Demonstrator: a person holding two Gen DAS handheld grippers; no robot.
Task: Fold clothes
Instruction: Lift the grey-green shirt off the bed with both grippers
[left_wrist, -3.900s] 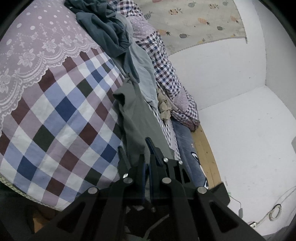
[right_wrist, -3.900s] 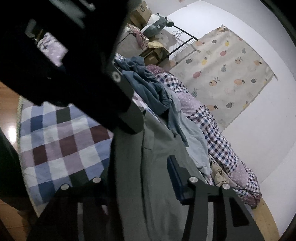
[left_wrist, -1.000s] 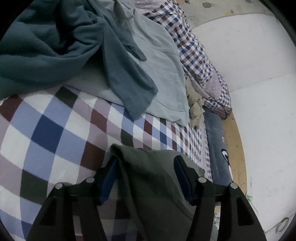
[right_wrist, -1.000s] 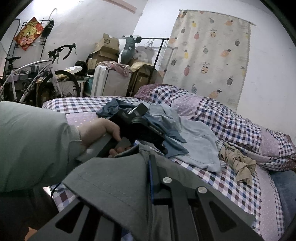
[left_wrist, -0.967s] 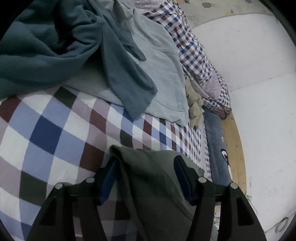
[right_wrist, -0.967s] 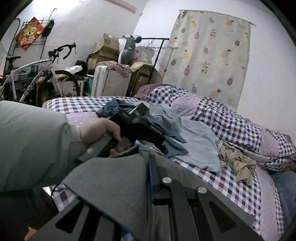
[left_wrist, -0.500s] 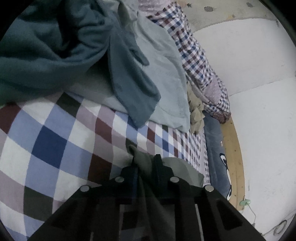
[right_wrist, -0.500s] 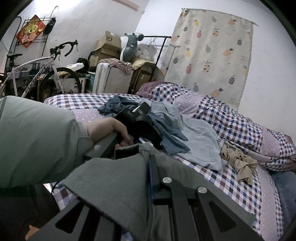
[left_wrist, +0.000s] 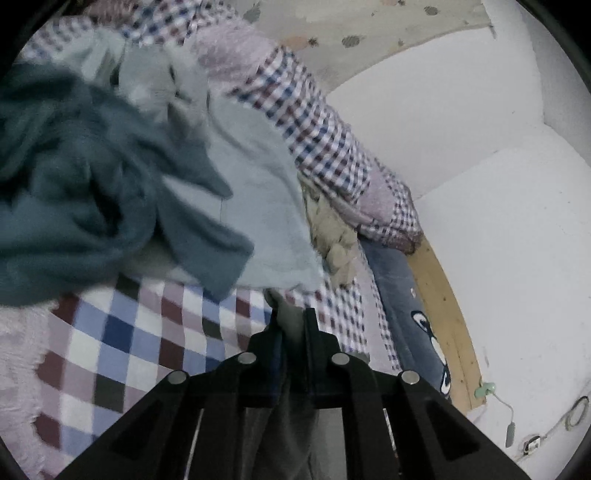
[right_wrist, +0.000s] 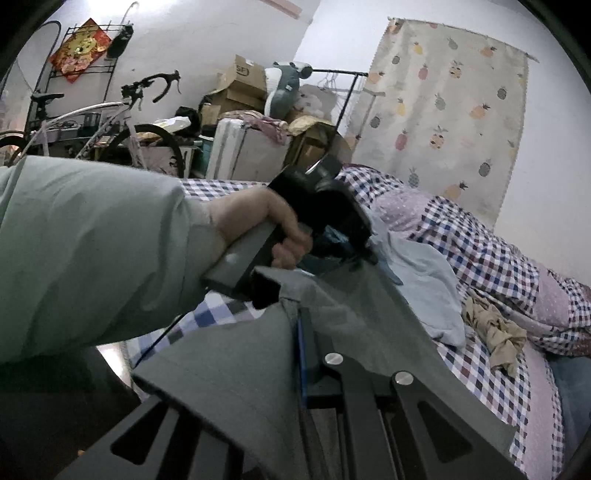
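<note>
A grey-green garment (right_wrist: 240, 369) hangs between both grippers above the checked bed cover (left_wrist: 122, 343). In the left wrist view my left gripper (left_wrist: 291, 316) has a fold of the garment (left_wrist: 291, 332) pinched between its pads, and the jaws are still closing on it. In the right wrist view my right gripper (right_wrist: 301, 317) is shut on another edge of the same cloth, which drapes over its fingers and hides them. A hand (right_wrist: 258, 221) in a pale green sleeve (right_wrist: 92, 251) holds the left gripper's body (right_wrist: 332, 218) just beyond.
On the bed lie a dark teal garment (left_wrist: 74, 192), a light blue garment (left_wrist: 258, 206), a crumpled beige cloth (left_wrist: 332, 236) and a checked quilt (left_wrist: 325, 140). Jeans (left_wrist: 399, 295) lie at the bed's edge. A bicycle (right_wrist: 110, 122), suitcase (right_wrist: 243, 155) and boxes stand behind.
The left jaws closed from wide apart onto the garment's fold, then rose above the bed cover with it. The right gripper stayed shut on the cloth and shifted a little.
</note>
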